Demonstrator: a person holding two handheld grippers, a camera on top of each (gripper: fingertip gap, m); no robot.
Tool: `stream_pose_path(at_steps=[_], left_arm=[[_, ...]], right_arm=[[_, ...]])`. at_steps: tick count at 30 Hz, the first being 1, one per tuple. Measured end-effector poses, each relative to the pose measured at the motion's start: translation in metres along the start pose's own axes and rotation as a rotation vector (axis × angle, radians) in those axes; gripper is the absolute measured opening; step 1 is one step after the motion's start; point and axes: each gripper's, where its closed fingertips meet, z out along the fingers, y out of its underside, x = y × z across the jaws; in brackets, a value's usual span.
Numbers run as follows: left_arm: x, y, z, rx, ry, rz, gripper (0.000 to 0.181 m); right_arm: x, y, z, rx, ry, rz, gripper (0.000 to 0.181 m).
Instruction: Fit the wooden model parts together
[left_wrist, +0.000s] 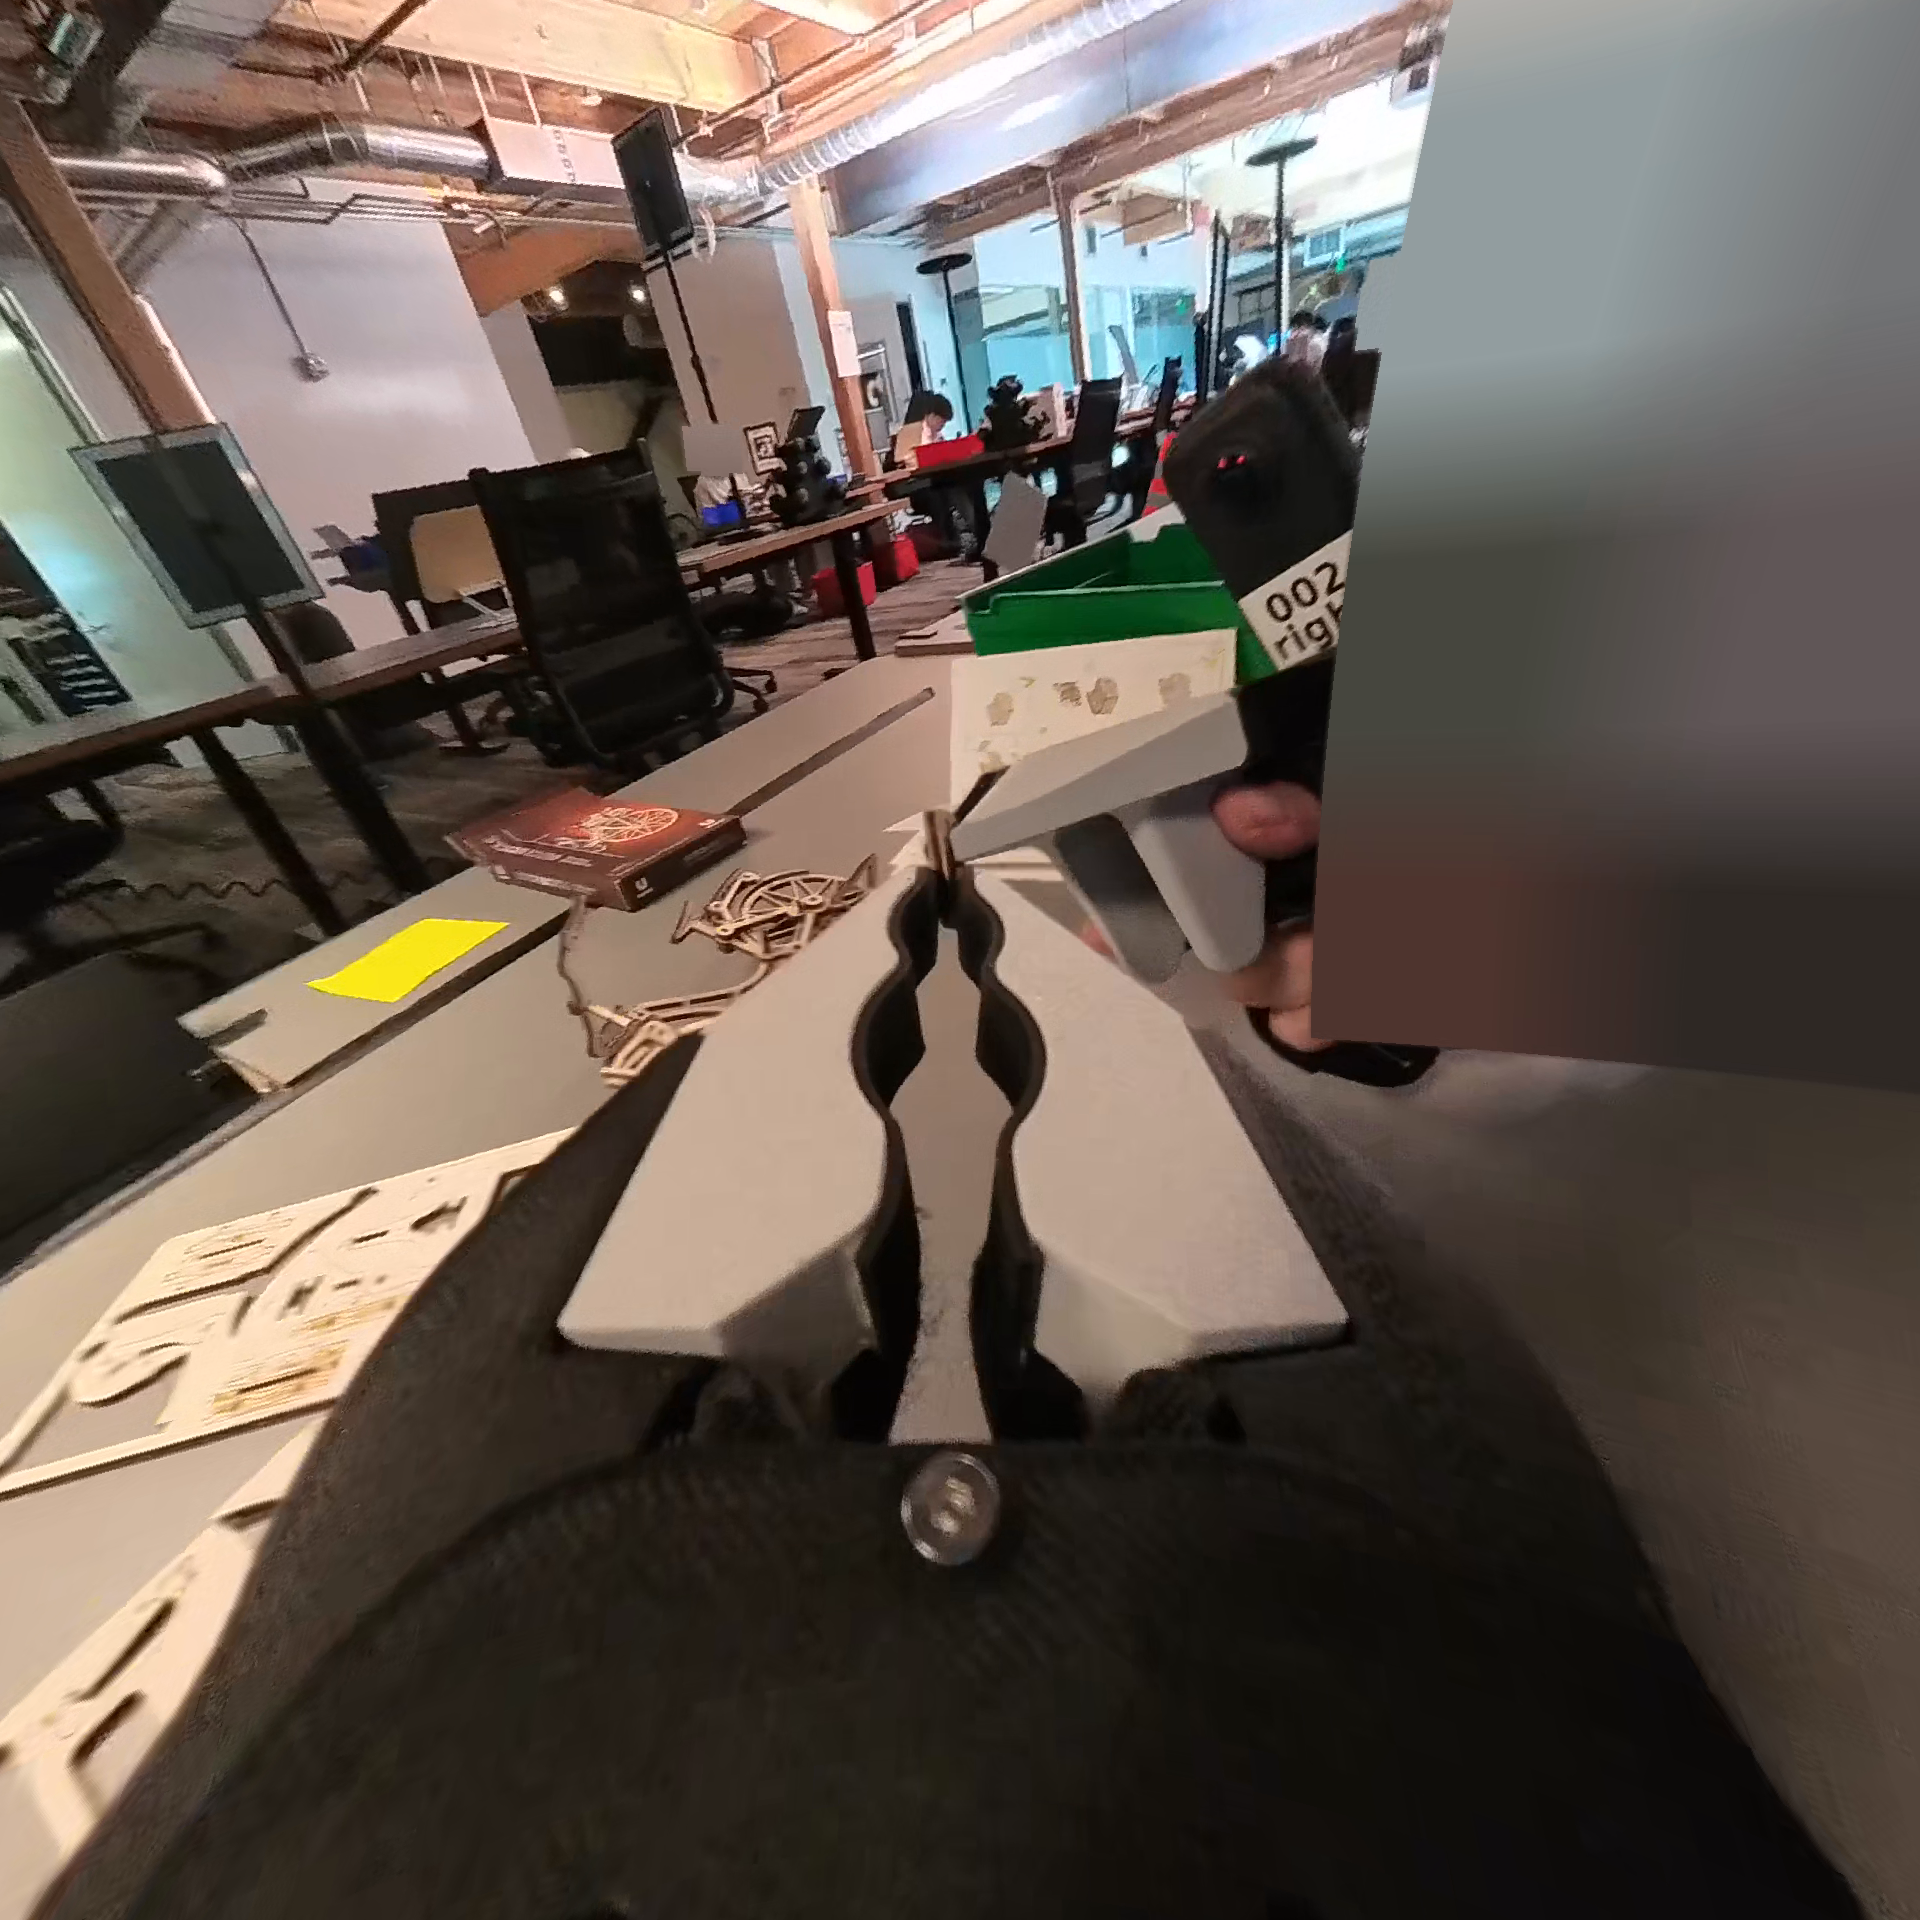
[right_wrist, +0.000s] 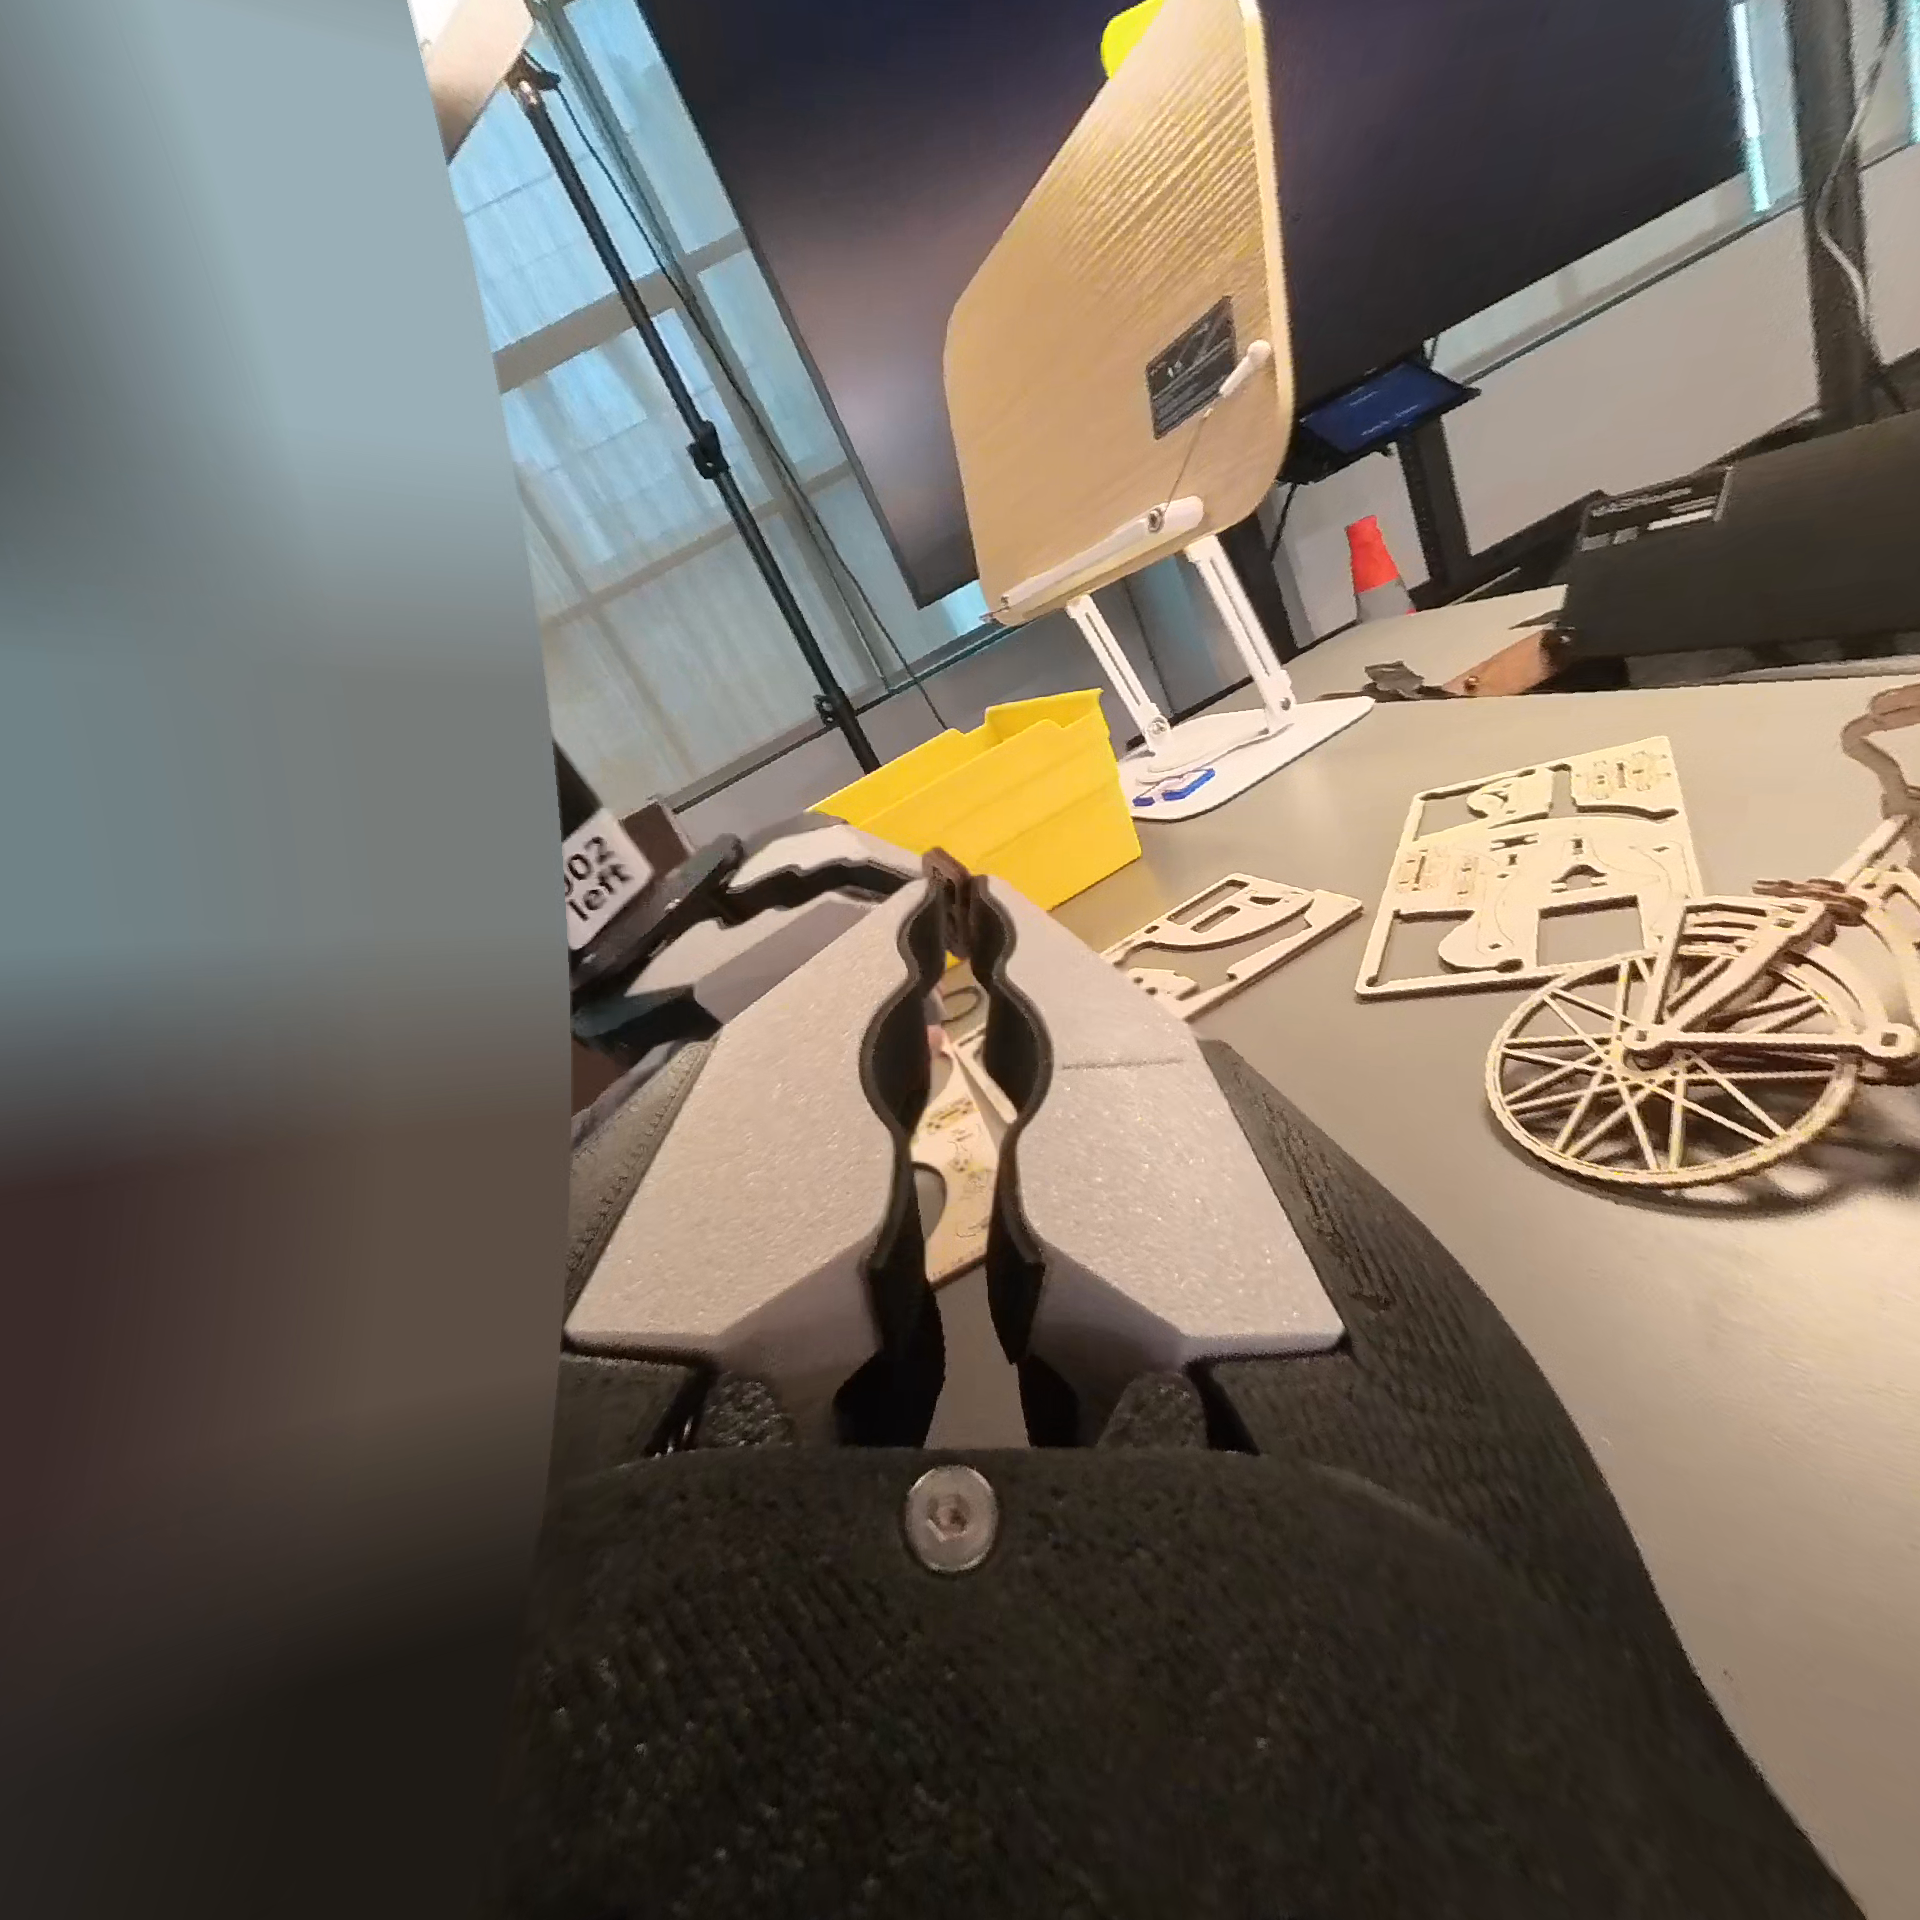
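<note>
Closest to the lens, left gripper (left_wrist: 943, 883) with jaws nearly closed, pinching small wooden part (left_wrist: 940, 834) at the tips. Right gripper (left_wrist: 971, 805) reaching in from the right, its tip just beside the same part. Fingers of a hand (left_wrist: 1262, 821) around its black handle.

Left to right on grey table (left_wrist: 644, 1049) in the left wrist view: cut-out wooden sheet (left_wrist: 239, 1320) at the near left edge; yellow paper (left_wrist: 405, 958); dark box (left_wrist: 597, 844); bicycle model (left_wrist: 727, 935) lying flat just behind the left finger; green bin (left_wrist: 1101, 603) farther back on the right.

In the right wrist view, right gripper (right_wrist: 951, 904) also nearly closed, a small dark wooden part (right_wrist: 948, 883) held between the tips; cannot tell if this is the same piece. Left gripper (right_wrist: 790, 883) visible just beyond it on the left. Then yellow bin (right_wrist: 997, 821), tilted wooden stand (right_wrist: 1122, 343) on a white base, two punched sheets (right_wrist: 1236, 940) (right_wrist: 1538, 862) flat on the table, and bicycle model (right_wrist: 1704, 1029) with spoked wheel (right_wrist: 1673, 1081) at the right.
</note>
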Motion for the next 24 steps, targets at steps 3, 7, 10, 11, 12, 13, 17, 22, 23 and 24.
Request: stream_pose_path(at_steps=[3,7,10,11,12,13,17,22,23,24], left_arm=[[-0.004,0.006,0.002,-0.040,-0.041,0.005,0.002],[-0.010,0.014,0.006,-0.041,-0.038,-0.146,0.001],[-0.011,0.016,0.008,-0.065,-0.076,-0.109,0.001],[-0.011,0.016,0.008,-0.069,-0.086,-0.099,0.001],[-0.011,0.016,0.008,-0.071,-0.092,-0.091,0.001],[-0.011,0.015,0.008,-0.070,-0.093,-0.089,0.001],[-0.011,0.015,0.008,-0.065,-0.078,-0.097,0.001],[-0.009,0.013,0.008,-0.048,-0.060,-0.105,0.001],[-0.008,0.010,0.007,-0.035,-0.044,-0.117,0.001],[-0.007,0.009,0.006,-0.024,-0.028,-0.120,0.001]], right_arm=[[0.007,0.003,0.001,-0.018,0.055,-0.050,0.003],[0.019,0.006,0.001,-0.041,0.149,-0.118,0.004],[0.022,0.006,0.000,-0.046,0.202,-0.172,0.005],[0.023,0.005,0.000,-0.044,0.215,-0.184,0.005],[0.023,0.005,0.000,-0.040,0.222,-0.188,0.005],[0.023,0.005,0.000,-0.034,0.222,-0.180,0.005],[0.022,0.004,0.000,-0.010,0.184,-0.088,0.005],[0.020,0.003,-0.001,0.013,0.148,-0.020,0.004],[0.018,0.002,-0.001,0.017,0.135,-0.015,0.004],[0.016,0.001,0.000,0.019,0.117,-0.011,0.004]])
